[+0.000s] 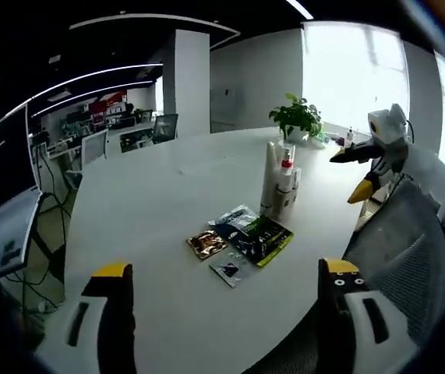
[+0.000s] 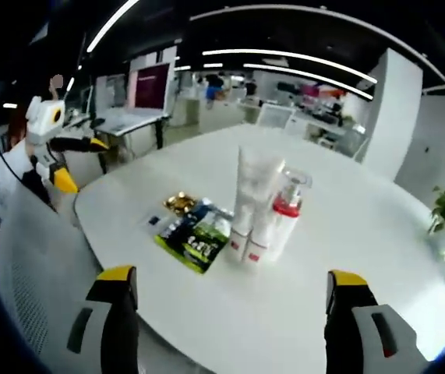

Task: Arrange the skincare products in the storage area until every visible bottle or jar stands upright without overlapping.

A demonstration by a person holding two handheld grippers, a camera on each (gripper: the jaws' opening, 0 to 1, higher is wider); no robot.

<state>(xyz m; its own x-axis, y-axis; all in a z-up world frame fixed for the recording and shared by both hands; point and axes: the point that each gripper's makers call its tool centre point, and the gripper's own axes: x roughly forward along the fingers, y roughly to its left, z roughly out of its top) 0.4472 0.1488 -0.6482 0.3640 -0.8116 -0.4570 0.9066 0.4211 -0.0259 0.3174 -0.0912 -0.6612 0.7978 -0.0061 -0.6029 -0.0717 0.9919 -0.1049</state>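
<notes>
Looking from the left side first: left tool (image 1: 222,284) is wide open, nothing between its jaws, held well back from the products over the near edge of the white counter (image 1: 167,187). On the counter the flat sachets (image 1: 241,238) lie in a loose pile, some overlapping. Just beside them, to the right, the white tubes (image 1: 271,175) and the bottle w/ red collar (image 1: 287,167) stand upright, packed close together. Further right, right tool (image 2: 230,292) is also fully open and empty, facing the same group from the other side. The potted plant (image 1: 296,117) is well apart at the counter's far edge.

Risk, I think: tubes are tall and stand touching, so a careless approach could push one and topple the others. Sachets are thin and flat, so jaws may slip on them.
</notes>
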